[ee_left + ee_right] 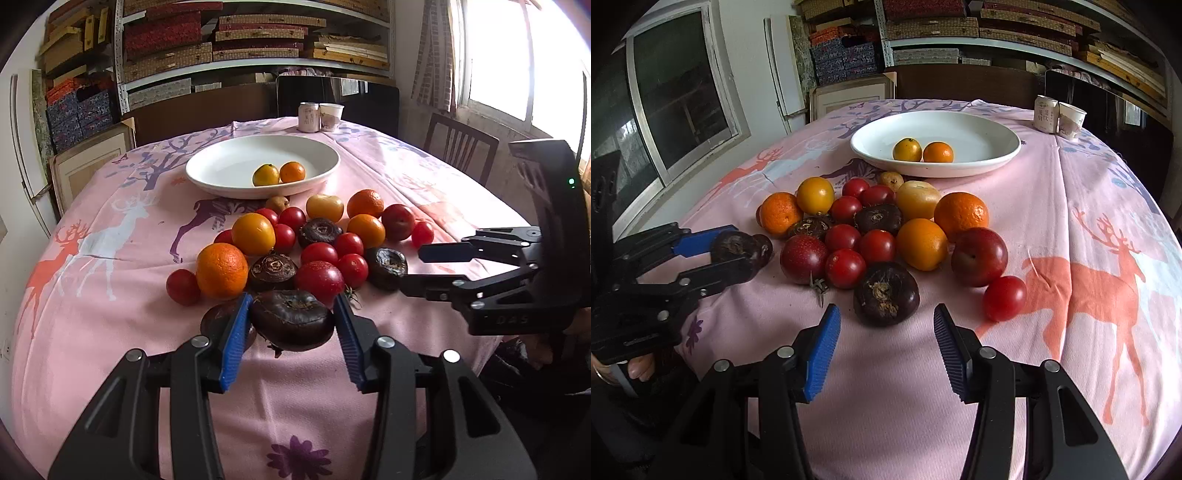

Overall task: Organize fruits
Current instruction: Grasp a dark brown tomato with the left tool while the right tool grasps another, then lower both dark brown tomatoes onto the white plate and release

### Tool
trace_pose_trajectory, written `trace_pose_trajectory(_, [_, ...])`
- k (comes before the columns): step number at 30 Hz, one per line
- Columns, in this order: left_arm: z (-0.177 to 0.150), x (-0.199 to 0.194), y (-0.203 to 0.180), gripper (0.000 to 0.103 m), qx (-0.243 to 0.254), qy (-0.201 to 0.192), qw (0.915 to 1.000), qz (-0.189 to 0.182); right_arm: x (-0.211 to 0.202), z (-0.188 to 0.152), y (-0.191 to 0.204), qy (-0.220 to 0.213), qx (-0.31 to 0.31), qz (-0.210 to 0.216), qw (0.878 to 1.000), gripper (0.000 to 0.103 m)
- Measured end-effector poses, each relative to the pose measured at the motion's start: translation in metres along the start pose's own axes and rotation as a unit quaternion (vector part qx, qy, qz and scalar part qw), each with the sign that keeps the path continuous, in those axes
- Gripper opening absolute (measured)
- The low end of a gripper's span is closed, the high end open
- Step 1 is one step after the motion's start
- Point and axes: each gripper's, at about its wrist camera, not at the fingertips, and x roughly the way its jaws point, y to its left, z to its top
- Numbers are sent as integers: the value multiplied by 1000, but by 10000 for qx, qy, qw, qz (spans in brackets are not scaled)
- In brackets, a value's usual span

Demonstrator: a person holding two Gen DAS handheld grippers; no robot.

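My left gripper (293, 325) sits nearest me, its blue pads (236, 343) against the two flanks of a dark water chestnut (291, 325) at the near edge of the pile; the jaws are narrow and seem to be pressing on it, though the chestnut is not yet off the pink tablecloth (110, 332). I judge it a light, hard, squat bulb with a smooth and somewhat slick skin, so the widest band round its middle is the right place to hold, where the ribbed pads can bite. A second dark chestnut (218, 321) lies just behind the left pad, touching or nearly so, and could be nudged as I lift.

My right gripper (886, 332) hangs over the cloth with its jaws part open and nothing between them; another water chestnut (886, 293) lies just ahead of the fingertips. That one should handle the same way: firm, and best taken across its flat sides.

Beyond are the cherry tomatoes (845, 267), thin-skinned and soft, which I would squeeze only gently, and a red plum (979, 256) with a small tomato (1004, 298) beside it. The oranges (221, 270) look heavier and round, likely to roll, so I would take them across the full width.

Farthest off stands the white plate (221, 173), holding two small citrus fruits (279, 173)
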Motion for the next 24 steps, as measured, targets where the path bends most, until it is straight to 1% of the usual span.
trace_pose_trajectory(6, [-4, -4, 4, 44, -112, 30, 9999, 3, 22, 8, 14, 124, -341, -464, 9983, 52])
trace_pose_trajectory(7, [-5, -3, 5, 44, -144, 45, 9999, -2, 26, 8, 15, 200, -374, -514, 9978, 43])
trace_pose_trajectory(8, [-6, -3, 6, 44, -171, 52, 9998, 3, 27, 7, 16, 178, -384, -542, 9976, 43])
trace_pose_trajectory(10, [-7, -2, 8, 44, -213, 51, 9998, 8, 22, 5, 14, 110, -310, -436, 9985, 42])
trace_pose_trajectory(14, [-4, -4, 13, 44, -331, -23, 9994, -65, 2, 8, 0, -127, 53, -51, 9999, 42])
trace_pose_trajectory(16, [1, -6, 15, 44, -371, -82, 9992, -136, -9, 14, -9, -222, 255, 179, 9993, 42])
trace_pose_trajectory(19, [17, -2, 18, 44, -318, -124, 9993, -158, -21, 30, -23, -399, 456, 338, 9976, 42])
trace_pose_trajectory(24, [62, 16, 32, 44, -414, -275, 9985, -242, -26, 69, -47, -590, 629, 299, 9958, 42])
